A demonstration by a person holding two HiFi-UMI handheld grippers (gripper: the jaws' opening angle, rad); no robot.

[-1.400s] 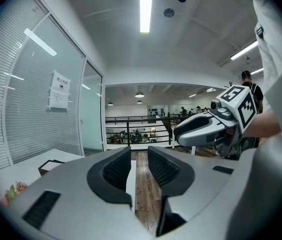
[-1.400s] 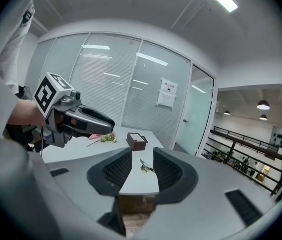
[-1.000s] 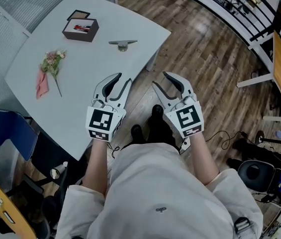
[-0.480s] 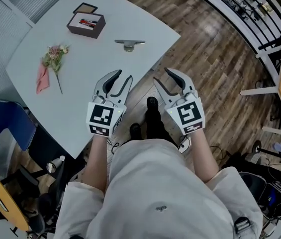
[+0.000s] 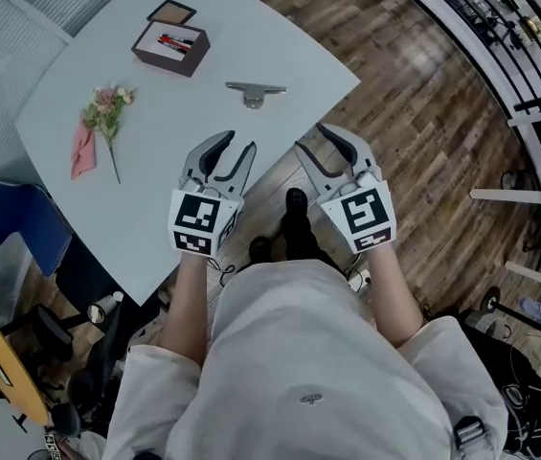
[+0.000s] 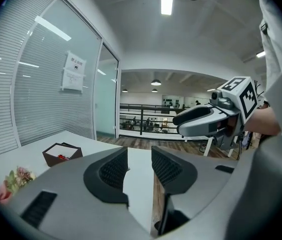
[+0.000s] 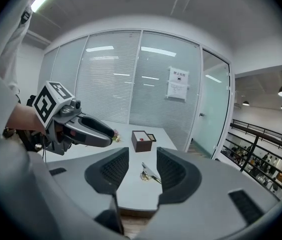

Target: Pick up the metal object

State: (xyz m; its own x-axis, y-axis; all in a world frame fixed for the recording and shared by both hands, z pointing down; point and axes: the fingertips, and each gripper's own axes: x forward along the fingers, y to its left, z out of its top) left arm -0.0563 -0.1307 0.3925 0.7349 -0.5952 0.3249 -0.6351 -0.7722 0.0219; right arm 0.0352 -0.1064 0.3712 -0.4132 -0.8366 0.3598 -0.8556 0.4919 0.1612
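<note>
The metal object [image 5: 256, 91], a flat silver bar on a short round base, lies on the pale grey table [image 5: 155, 175] near its right edge. In the right gripper view the metal object [image 7: 149, 173] shows through the gap of my jaws, farther out on the table. My left gripper [image 5: 229, 151] hovers over the table's near edge, short of the object; its jaws have just been opening and nothing is between them. My right gripper [image 5: 316, 145] is open and empty over the wooden floor, beside the table's corner. The left gripper [image 7: 88, 129] shows at the left of the right gripper view.
A dark brown box [image 5: 170, 46] with red items and a lid beside it stands at the table's far side. A flower sprig [image 5: 105, 108] on a pink cloth lies left. A blue chair [image 5: 16, 233] sits at the table's left; black railings [image 5: 481, 12] run at the upper right.
The person and both grippers have moved closer to the table; its right corner now lies nearer the right gripper. The left jaws stand slightly wider.
</note>
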